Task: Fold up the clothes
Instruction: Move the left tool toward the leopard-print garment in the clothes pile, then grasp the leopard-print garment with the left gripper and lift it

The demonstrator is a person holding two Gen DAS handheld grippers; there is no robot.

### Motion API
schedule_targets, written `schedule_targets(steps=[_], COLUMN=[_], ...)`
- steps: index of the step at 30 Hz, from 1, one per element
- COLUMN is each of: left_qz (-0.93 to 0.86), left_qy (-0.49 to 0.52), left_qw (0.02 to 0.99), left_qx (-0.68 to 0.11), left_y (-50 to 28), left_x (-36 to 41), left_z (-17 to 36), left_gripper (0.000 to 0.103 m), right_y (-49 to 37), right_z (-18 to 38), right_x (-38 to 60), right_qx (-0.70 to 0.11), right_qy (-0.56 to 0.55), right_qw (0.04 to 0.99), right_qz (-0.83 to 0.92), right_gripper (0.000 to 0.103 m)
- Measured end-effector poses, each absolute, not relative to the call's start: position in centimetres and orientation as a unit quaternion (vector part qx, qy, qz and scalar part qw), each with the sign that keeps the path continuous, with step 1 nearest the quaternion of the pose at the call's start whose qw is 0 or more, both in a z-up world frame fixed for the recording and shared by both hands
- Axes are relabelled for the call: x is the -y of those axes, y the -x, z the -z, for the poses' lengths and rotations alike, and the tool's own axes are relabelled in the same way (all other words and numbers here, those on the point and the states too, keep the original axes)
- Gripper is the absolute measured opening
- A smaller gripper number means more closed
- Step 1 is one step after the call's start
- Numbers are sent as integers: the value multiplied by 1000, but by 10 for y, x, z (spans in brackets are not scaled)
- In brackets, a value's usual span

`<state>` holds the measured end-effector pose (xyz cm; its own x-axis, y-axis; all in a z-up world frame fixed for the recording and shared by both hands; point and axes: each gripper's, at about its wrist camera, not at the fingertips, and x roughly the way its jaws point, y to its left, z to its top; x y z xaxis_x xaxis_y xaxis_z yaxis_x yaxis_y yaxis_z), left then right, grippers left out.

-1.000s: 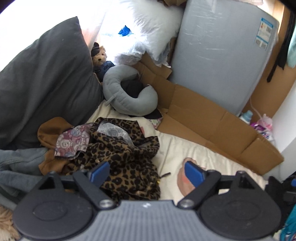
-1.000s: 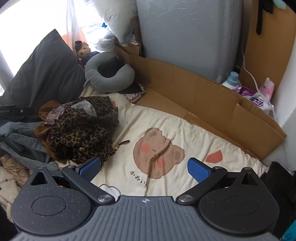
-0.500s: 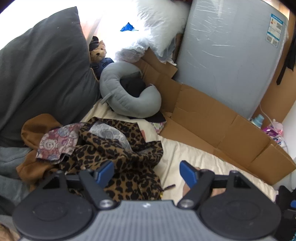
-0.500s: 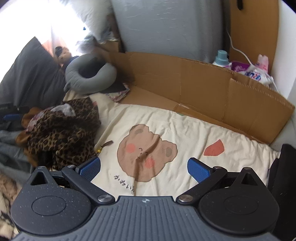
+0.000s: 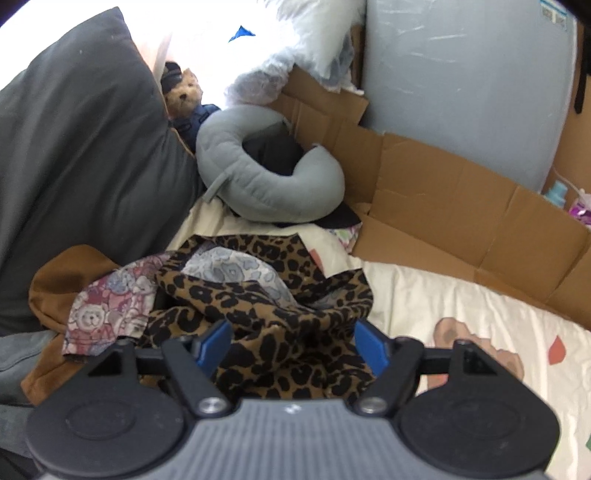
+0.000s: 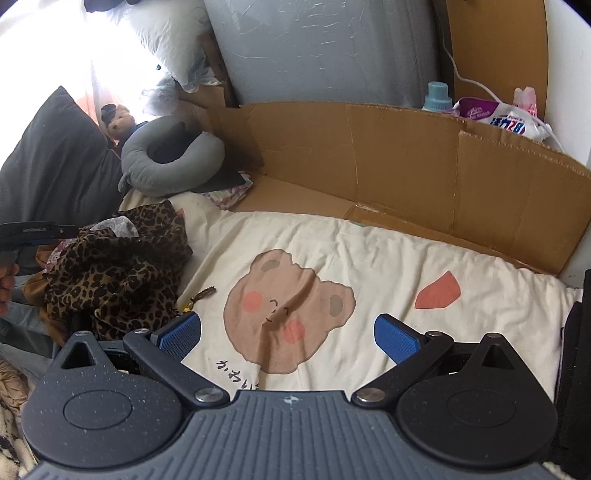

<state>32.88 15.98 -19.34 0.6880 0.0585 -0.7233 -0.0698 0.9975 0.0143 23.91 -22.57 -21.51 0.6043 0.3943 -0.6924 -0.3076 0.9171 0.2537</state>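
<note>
Left hand-held gripper (image 5: 291,345) jaws apart and closing; right hand-held gripper (image 6: 288,334) jaws spread wide.

Bright daylight floods in from a window (image 5: 207,33) at the far left — nearly washed out. A grey plastic-wrapped mattress (image 6: 325,48) stands against the wall behind flattened cardboard (image 6: 406,155), which edges the bed's cream bear-print sheet (image 6: 369,258).

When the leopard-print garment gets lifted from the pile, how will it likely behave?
The leopard-print garment lies crumpled in soft folds, so it will probably hang limp and unfurl. It overlaps the floral cloth, which may drag along. The left gripper is closing around a bunched ridge, likely gathering several layers.
</note>
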Motion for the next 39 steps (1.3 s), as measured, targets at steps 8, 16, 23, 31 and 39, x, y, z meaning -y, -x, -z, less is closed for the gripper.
schedule_targets(steps=[8, 16, 23, 31, 39], left_qz=[-49, -57, -31, 35, 92], left_qy=[-3, 31, 78, 99, 119], left_qw=[916, 912, 922, 932, 925], left_qx=[-399, -406, -377, -347, -348], left_y=[-352, -356, -342, -315, -285], left_x=[-160, -174, -177, -147, -108], left_z=[225, 251, 244, 225, 221], left_gripper=[76, 46, 7, 4, 4], right_y=[-234, -234, -240, -241, -239], right_z=[248, 272, 279, 282, 280], right_x=[221, 224, 231, 234, 236], right_qx=[-397, -413, -423, -425, -428], right_qy=[-59, -79, -111, -125, -135], right_qw=[891, 879, 872, 870, 865], right_qz=[-211, -225, -218, -218, -224], right_gripper=[102, 102, 102, 102, 102])
